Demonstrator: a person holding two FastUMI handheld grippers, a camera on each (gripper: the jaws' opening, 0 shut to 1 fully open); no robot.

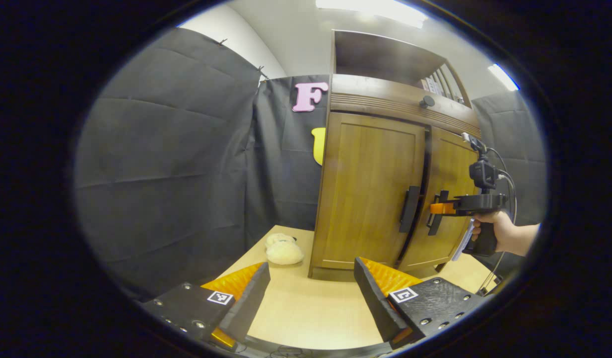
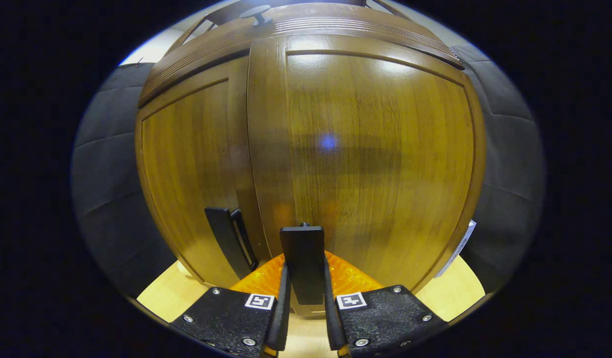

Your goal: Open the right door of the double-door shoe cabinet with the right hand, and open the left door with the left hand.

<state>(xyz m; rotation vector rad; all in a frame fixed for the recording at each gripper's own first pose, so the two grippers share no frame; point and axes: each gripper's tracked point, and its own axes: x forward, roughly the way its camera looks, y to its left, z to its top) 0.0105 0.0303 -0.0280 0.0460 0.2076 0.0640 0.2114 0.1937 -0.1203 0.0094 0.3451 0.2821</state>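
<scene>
The brown wooden shoe cabinet (image 1: 370, 164) stands on a pale wooden surface. Its left door (image 1: 365, 189) looks closed, with a dark vertical handle (image 1: 409, 209). In the right gripper view, my right gripper (image 2: 306, 303) is shut on the right door's dark handle (image 2: 302, 258), one finger pressed on each side. The right door (image 2: 375, 149) is close up, with the left door's handle (image 2: 231, 241) beside it. The left gripper view shows a hand holding that right gripper (image 1: 440, 208) at the right handle. My left gripper (image 1: 311, 293) is open, back from the cabinet and holding nothing.
A pair of fluffy cream slippers (image 1: 283, 248) lies on the pale surface just left of the cabinet base. A dark round knob (image 1: 426, 102) sits on the drawer band above the doors, below an open shelf (image 1: 385, 57). Black cloth walls close the left and right sides.
</scene>
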